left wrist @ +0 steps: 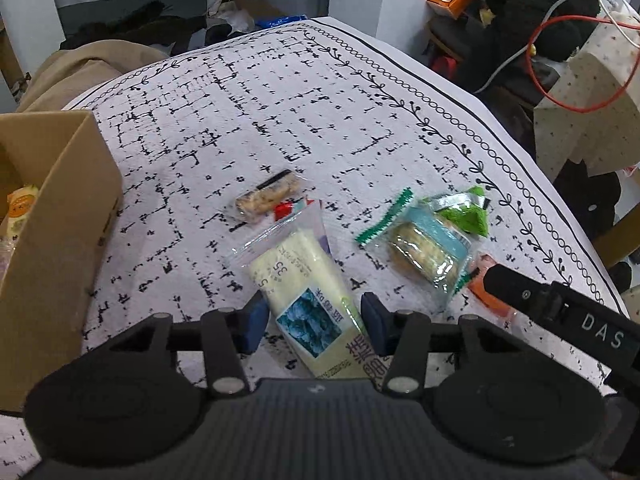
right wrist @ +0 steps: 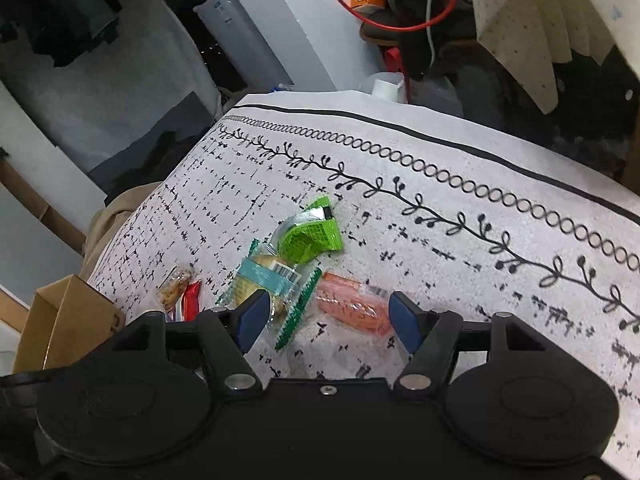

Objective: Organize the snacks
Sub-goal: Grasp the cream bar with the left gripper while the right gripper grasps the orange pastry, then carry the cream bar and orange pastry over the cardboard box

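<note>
Left wrist: left gripper (left wrist: 312,322) open, straddling pale yellow packet (left wrist: 308,292), probably lined up for a grab; cardboard box (left wrist: 60,216) at left. Right wrist: right gripper (right wrist: 328,316) open over orange packet (right wrist: 352,306), apparently not touching

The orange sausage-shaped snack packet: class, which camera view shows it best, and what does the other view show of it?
The right wrist view shows it best: the orange snack packet lies whole on the tablecloth, just ahead of the open right gripper. In the left wrist view only a sliver of it shows, mostly hidden behind the right gripper's black body.
</note>
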Demonstrator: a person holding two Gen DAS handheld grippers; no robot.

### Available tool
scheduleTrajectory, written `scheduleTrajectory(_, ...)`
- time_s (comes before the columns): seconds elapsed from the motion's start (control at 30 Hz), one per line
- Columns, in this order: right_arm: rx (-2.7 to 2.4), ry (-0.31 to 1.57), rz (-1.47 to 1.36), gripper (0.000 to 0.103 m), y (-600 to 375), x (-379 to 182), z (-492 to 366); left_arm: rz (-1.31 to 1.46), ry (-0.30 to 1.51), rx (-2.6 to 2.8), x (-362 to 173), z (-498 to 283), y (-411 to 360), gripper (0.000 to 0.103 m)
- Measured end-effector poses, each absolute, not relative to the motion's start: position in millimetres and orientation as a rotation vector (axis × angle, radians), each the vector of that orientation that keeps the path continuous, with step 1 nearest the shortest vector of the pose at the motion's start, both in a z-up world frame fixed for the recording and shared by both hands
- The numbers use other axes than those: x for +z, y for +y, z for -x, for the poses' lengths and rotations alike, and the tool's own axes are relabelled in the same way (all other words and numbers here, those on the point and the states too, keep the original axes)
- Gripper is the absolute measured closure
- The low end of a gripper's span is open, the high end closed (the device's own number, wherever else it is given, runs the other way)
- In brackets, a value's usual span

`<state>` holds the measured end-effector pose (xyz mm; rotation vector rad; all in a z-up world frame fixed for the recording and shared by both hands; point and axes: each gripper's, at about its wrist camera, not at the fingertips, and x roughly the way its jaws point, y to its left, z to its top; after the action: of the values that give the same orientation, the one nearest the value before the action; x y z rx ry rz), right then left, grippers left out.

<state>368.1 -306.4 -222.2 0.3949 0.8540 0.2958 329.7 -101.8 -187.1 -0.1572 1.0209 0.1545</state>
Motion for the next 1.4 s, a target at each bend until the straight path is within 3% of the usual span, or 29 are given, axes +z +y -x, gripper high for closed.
scheduleTrajectory(0.37, 0.278, 0.8, -0.335, 0.032, -298, -225, -390, 0.188, 1.095, 0.105, -195, -337, -95, 0.053)
scheduleTrajectory(0.6, 0.284, 0.886, -0.312, 0.032, -292, -231, -382, 0.164, 1.171, 0.128, -204, -337, -95, 0.038)
scheduleTrajectory(0.73, 0.29, 0.918, -0.326, 0.033, -295, -229, -374, 0.178, 1.193, 0.165, -203, -331, -86, 0.037)
scheduleTrajectory(1.03, 0.265, 0.969, -0.202, 0.051, -281, -230, -367, 0.273, 1.215, 0.217, -208, -314, -68, 0.036)
scheduleTrajectory(1.23, 0.223, 0.978, -0.198, 0.079, -286, -229, -364, 0.332, 1.233, 0.203, -204, -306, -59, 0.036)
scheduleTrajectory(1.4, 0.232, 0.973, -0.223, 0.08, -289, -223, -359, 0.389, 1.23, 0.2, -201, -302, -47, 0.036)
